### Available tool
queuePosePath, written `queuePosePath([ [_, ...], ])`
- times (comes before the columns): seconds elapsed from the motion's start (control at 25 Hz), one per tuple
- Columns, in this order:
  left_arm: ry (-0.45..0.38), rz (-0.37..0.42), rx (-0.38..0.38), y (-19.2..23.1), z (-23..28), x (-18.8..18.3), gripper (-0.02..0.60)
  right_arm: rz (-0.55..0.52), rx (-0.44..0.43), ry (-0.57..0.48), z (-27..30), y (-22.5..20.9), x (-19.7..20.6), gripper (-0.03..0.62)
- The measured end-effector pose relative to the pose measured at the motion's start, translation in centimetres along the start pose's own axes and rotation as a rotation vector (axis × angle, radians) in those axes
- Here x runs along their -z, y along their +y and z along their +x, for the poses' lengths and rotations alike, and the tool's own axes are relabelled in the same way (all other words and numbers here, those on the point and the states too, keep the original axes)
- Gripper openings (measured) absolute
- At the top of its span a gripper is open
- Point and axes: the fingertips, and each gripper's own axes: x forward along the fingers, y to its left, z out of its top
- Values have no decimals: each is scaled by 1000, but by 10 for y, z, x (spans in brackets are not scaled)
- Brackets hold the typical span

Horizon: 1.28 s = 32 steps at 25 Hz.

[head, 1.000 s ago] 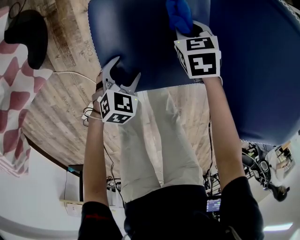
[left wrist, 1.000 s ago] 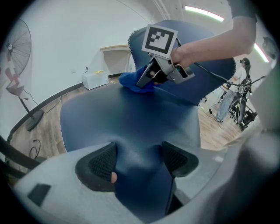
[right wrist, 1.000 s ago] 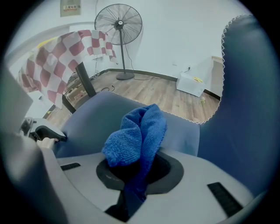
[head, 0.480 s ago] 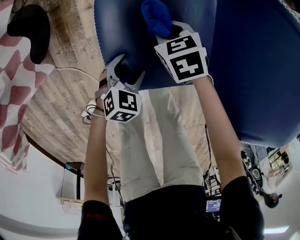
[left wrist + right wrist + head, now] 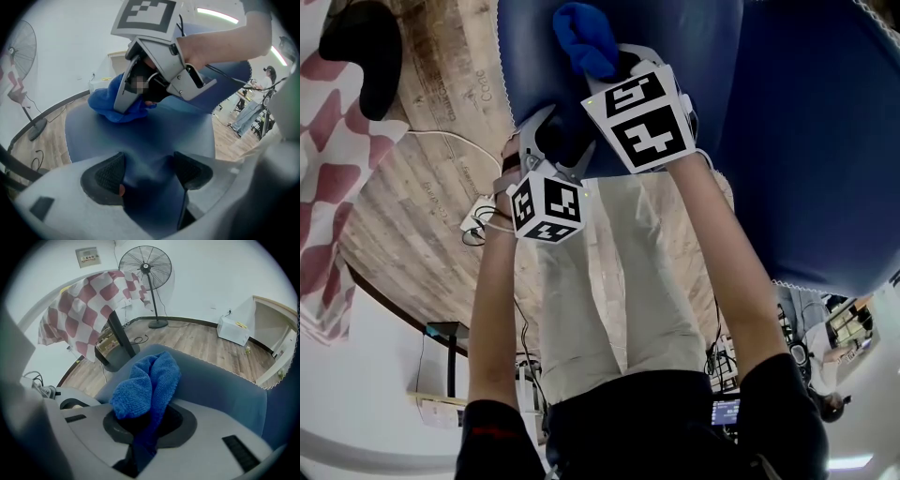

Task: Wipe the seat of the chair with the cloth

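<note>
- As the head view looks down, the right gripper (image 5: 611, 58) holds a blue cloth (image 5: 586, 39) and presses it on the dark blue seat (image 5: 787, 141), near the seat's edge at the left of the picture. The left gripper (image 5: 557, 141) is just beside it, over that same edge, with its jaws apart. A wooden floor (image 5: 431, 187) lies below, and a red and white checked fabric (image 5: 337, 159) is at the far left.
- In the left gripper view, the two dark pads (image 5: 105, 176) stand apart and grasp nothing; only the seat shows between them, and I cannot tell if they touch it. Ahead, the right gripper rests the cloth on the seat.
- In the right gripper view, the jaws are clenched on the cloth, which bunches up above them and hangs down between them. Behind it is the seat; farther off stand a fan (image 5: 145, 266) and the checked fabric, draped over a stand (image 5: 119, 336).
</note>
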Motion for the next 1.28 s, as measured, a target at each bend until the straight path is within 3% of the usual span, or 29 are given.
queuePosePath([
  [0.6, -26, 0, -4, 4, -3, 0, 333, -108, -67, 0, 16, 53, -16, 49],
  [1.28, -36, 3, -12, 6, -5, 1, 333, -90, -36, -2, 12, 40, -6, 49],
])
